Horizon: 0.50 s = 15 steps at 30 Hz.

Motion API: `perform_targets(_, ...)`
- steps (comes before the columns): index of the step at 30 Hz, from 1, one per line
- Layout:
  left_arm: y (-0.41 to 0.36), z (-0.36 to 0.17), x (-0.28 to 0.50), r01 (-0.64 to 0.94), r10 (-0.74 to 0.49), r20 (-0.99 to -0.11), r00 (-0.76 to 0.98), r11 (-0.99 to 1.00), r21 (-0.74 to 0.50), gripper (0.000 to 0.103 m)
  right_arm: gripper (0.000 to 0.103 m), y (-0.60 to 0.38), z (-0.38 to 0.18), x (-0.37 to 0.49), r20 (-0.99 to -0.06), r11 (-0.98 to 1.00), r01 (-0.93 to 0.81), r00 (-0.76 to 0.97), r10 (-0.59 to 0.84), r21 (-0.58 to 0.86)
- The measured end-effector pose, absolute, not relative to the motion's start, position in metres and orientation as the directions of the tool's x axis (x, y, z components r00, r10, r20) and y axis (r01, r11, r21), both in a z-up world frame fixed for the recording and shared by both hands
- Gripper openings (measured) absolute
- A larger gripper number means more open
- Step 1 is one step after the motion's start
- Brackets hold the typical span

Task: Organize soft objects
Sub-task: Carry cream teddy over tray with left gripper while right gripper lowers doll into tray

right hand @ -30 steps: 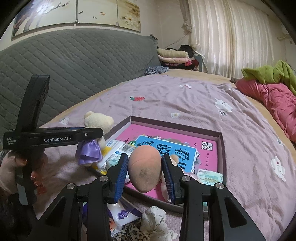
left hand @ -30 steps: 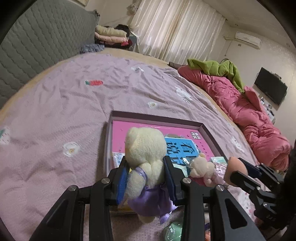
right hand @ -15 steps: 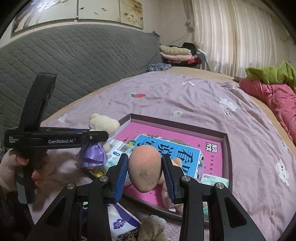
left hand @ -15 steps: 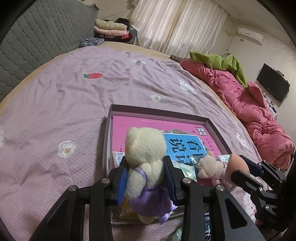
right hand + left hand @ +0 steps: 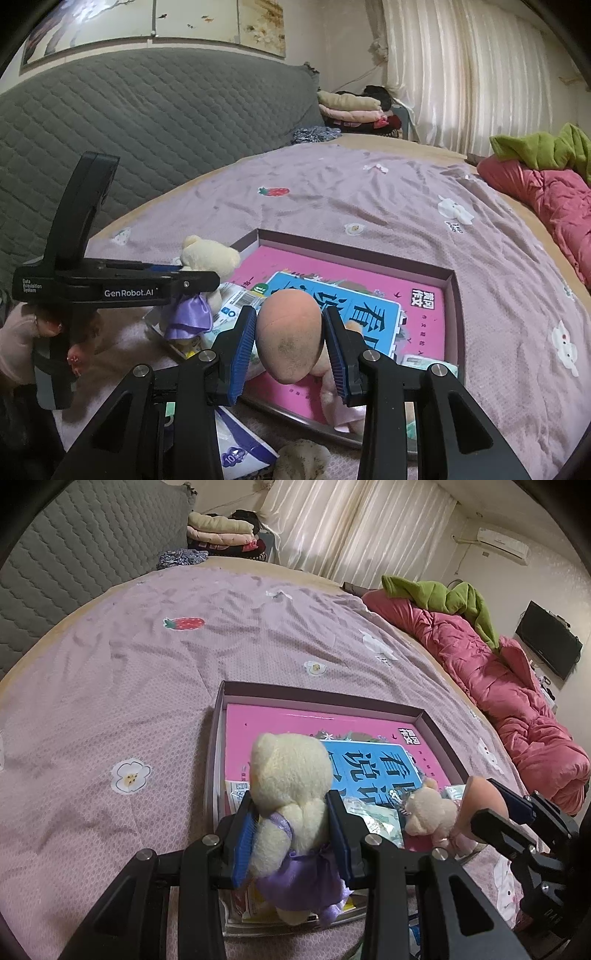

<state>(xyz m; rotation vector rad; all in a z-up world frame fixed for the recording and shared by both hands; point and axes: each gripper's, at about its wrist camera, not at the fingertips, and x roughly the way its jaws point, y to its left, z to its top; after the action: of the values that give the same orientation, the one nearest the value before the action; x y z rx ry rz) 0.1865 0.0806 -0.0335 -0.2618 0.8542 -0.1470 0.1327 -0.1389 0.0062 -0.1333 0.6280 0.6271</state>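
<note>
Looking across a bed [image 5: 155, 686] under a lilac spread dotted with flowers and a strawberry, quilted grey headboard [image 5: 155, 122] at far left. In the right wrist view, farthest left, a hand [image 5: 55, 332] wrapped round the black handle of the left gripper [image 5: 291, 834], pinching a cream teddy bear [image 5: 291, 786] in a purple dress by the body, blue pads pressed into the plush on both sides, head poking up above the pads. Held over the near left corner of a shallow maroon box [image 5: 317, 696] lying on the bed. Inside the box, a bright pink book [image 5: 295, 723] flat on the bottom, a blue book [image 5: 369, 764] with large characters on top of it, and several small packets [image 5: 376, 819] along the near edge. Just right of the bear, a smaller cream plush [image 5: 428, 812] lying in the box by the blue book. Further right, the right gripper [image 5: 290, 343] clamped on a peach-coloured soft oval toy [image 5: 288, 339] with a dark smudge, held above the near edge of the box. Below it, outside the box, a white and purple packet [image 5: 236, 454] and a mottled fuzzy item [image 5: 303, 459] on the spread. At far right, a rumpled pink duvet [image 5: 517, 709] topped with green cloth [image 5: 443, 598], pale curtains [image 5: 480, 74] behind.
</note>
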Motion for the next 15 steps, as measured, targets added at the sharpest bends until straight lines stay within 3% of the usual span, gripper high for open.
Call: perform_targets(15, 0.078, -0.043, 0.194, 0.03, -0.243, -0.747, 0.619, 0.958, -0.286, 0.038, 0.039, -0.133, -0.014, 0.143, -0.667, 0.8, -0.595, 0.563, 0.488, 0.083)
